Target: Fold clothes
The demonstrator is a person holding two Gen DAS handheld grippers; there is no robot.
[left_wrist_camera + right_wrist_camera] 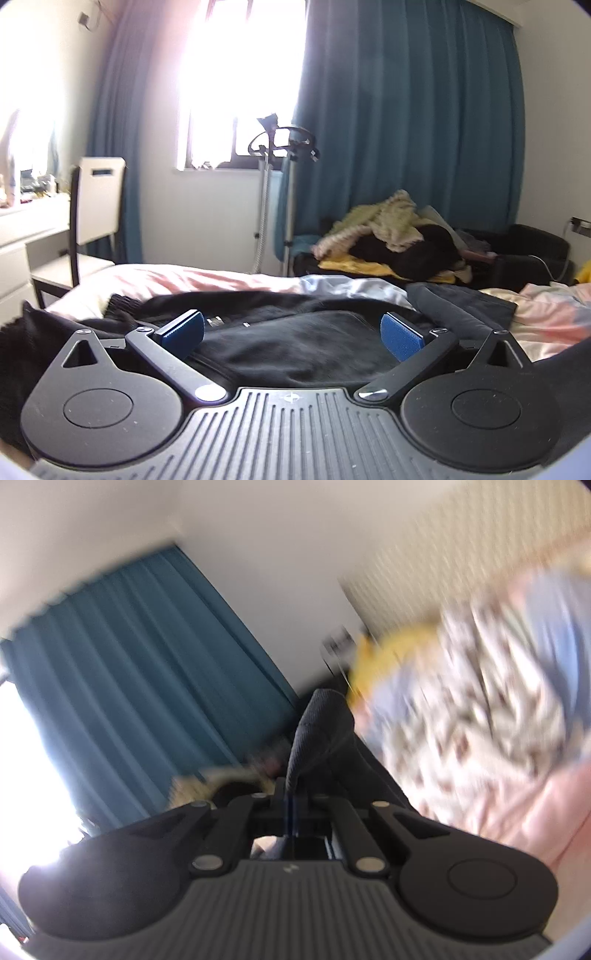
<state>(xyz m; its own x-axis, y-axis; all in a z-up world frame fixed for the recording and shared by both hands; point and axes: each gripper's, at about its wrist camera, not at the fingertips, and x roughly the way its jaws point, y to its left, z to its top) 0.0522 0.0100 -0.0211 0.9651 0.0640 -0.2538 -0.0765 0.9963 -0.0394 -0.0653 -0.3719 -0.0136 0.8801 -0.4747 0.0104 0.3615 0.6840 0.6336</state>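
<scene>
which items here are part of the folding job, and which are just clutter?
In the job:
- black garment spread on the bed
- dark grey cloth pinched in the shut right gripper
- open left gripper above the black garment

Lying about:
- heap of clothes by the teal curtain
- white chair
- garment steamer stand
- pink patterned bedding

Black garment (288, 343) fills the bed (207, 280) ahead; clothes pile (391, 236) and steamer stand (280, 177) crowd beyond.
</scene>
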